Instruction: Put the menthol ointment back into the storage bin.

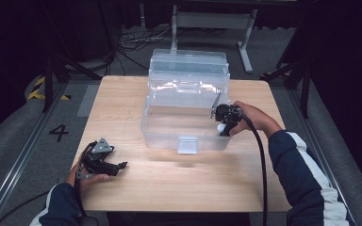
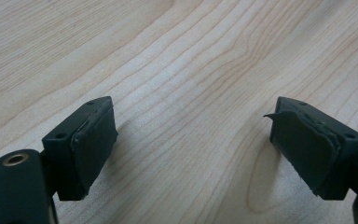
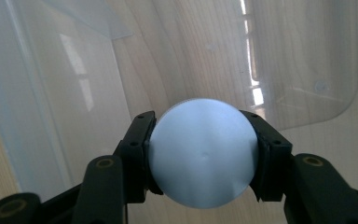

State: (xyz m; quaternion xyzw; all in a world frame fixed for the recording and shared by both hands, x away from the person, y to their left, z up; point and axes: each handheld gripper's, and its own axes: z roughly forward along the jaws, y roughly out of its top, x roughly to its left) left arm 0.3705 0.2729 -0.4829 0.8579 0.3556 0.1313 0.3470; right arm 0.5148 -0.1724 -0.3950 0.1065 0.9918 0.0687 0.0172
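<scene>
Pale-blue round disc pinched in your right gripper over the clear plastic box — your left gripper spread wide, low over the wooden table.

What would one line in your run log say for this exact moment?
right gripper: shut on round pale disc, over clear plastic box | left gripper: open, holding nothing, low over wooden table

The clear bin stood open-topped mid-counter, its walls and raised lid blocking side entry; bare wood lay free before the left gripper.
</scene>
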